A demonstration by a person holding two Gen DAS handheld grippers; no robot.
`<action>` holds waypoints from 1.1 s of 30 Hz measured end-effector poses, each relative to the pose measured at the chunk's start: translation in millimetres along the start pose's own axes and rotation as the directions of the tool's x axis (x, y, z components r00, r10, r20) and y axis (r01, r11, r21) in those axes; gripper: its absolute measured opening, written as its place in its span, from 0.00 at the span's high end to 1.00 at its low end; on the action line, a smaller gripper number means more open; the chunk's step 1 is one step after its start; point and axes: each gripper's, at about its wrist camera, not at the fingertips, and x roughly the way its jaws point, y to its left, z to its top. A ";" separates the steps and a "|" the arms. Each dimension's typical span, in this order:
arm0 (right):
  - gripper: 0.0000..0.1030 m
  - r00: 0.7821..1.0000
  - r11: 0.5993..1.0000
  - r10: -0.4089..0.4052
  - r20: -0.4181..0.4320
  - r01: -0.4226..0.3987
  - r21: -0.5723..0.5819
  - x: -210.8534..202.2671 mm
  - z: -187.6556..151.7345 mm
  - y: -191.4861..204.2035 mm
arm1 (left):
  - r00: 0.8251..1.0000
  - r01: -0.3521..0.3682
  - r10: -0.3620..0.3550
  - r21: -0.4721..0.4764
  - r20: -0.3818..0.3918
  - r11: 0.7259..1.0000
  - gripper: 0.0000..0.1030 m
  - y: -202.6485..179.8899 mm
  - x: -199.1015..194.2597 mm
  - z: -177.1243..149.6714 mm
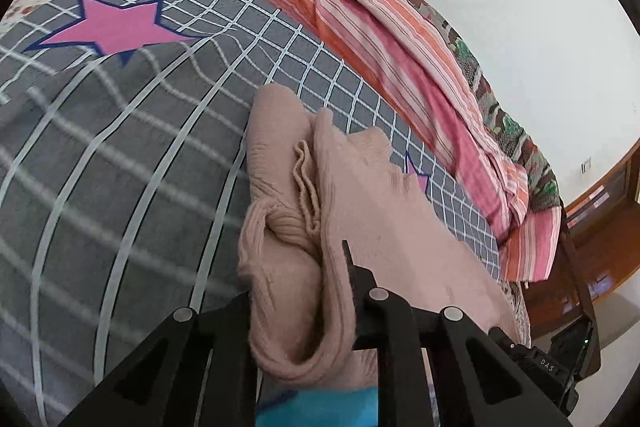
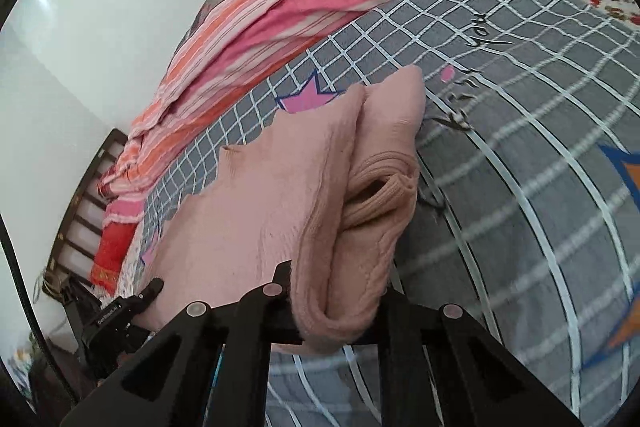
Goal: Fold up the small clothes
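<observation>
Garment [image 1: 352, 187], beige knit, bunched at centre of both wrist frames, lifted over the grey checked bedsheet [image 1: 120, 167]; my left tongs [image 1: 304, 279] clamped narrow on its folded edge at lower centre; my right tongs [image 2: 340, 291] likewise pinching a thick fold; striped pink quilt [image 1: 360, 7] across the upper frame, against the wall.

My two wrist cameras look down along my claws, close over the bed; both share the pink garment [image 1: 304, 195] at six o'clock.
</observation>
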 end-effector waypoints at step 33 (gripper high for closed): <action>0.74 0.967 0.939 -0.195 0.165 0.233 -0.254 -83.5 -38.1 27.4 | 0.976 -0.214 0.191 0.298 0.104 0.930 0.61 -33.5 -107.3 -7.9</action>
